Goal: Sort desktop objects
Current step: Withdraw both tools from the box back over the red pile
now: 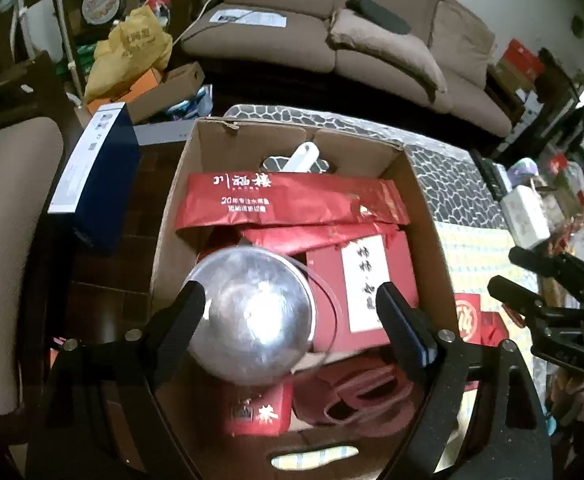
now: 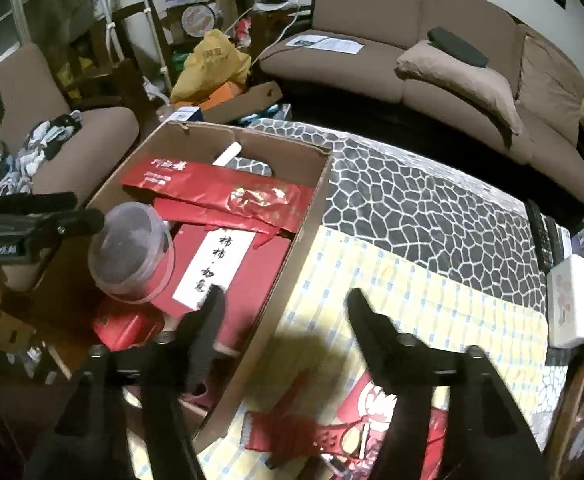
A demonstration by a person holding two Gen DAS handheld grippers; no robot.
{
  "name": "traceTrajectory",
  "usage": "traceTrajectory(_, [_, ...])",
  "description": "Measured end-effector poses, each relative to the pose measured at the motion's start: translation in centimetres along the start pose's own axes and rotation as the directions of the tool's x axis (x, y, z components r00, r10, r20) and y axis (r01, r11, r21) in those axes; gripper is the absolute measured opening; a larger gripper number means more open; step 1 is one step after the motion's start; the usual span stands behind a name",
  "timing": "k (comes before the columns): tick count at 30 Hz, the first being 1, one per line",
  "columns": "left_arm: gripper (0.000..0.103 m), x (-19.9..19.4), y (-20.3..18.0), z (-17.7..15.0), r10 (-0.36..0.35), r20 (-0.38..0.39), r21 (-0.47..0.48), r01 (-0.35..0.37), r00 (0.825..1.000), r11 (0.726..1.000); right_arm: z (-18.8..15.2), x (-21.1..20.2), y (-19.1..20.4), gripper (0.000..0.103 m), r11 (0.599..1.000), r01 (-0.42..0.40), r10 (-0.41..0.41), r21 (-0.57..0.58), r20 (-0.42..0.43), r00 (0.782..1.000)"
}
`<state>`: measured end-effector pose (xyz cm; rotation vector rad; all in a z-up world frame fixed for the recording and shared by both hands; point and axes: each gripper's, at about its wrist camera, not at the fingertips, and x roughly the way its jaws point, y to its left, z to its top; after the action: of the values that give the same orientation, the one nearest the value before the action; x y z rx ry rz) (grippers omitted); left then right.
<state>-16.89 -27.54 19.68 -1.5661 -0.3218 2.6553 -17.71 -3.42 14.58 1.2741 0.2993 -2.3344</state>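
A cardboard box [image 1: 423, 208] on the table holds red packets [image 1: 284, 204], a red gift box with a white label [image 1: 363, 280] and a small red tea box [image 1: 260, 412]. A round canister with a shiny silver end [image 1: 252, 316] and a clear lid [image 2: 128, 248] lies in the box on the red items. My left gripper [image 1: 292, 320] is open over the box, its left finger beside the canister; it also shows in the right wrist view [image 2: 52, 216]. My right gripper [image 2: 284, 320] is open and empty above the box's right wall [image 2: 292, 264].
Red paper items [image 2: 355, 420] lie on the yellow checked cloth [image 2: 431, 304] to the right of the box. A white box [image 2: 571, 300] and remotes [image 2: 543, 236] sit at the table's right edge. A blue box [image 1: 96, 172] stands left of the cardboard box. A sofa [image 2: 411, 60] is behind.
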Motion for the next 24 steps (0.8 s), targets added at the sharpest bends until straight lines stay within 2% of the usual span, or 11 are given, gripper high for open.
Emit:
traceTrajectory(1, [0.089,-0.6,-0.2,-0.3,0.003,0.007,0.006,-0.003,1.0,1.0,-0.2,-0.3,0.0,0.081,1.0,0.002,-0.002,0.002,0.002,1.0])
traceTrajectory(7, [0.092,-4.0,-1.5,-2.1,0.066,0.063,0.056,-0.07,0.996,0.996,-1.5,-2.3,0.2,0.089,1.0,0.008,-0.008,0.02,0.02,1.0])
traceTrajectory(10, [0.099,-5.6,-2.4,-3.1,0.093,0.099,0.085,-0.101,0.991,0.991,-2.2,-3.3,0.4,0.094,1.0,0.018,-0.018,0.019,0.026,0.999])
traceTrajectory(13, [0.101,-6.7,-3.1,-4.0,0.111,0.126,0.109,-0.125,0.986,0.986,-2.8,-4.2,0.4,0.099,0.999,0.025,-0.025,0.022,0.035,0.999])
traceTrajectory(24, [0.103,-8.9,-5.6,-7.1,0.099,0.152,0.149,-0.122,0.983,0.981,-5.8,-7.6,-0.1,0.102,0.998,0.045,-0.048,0.047,0.055,0.997])
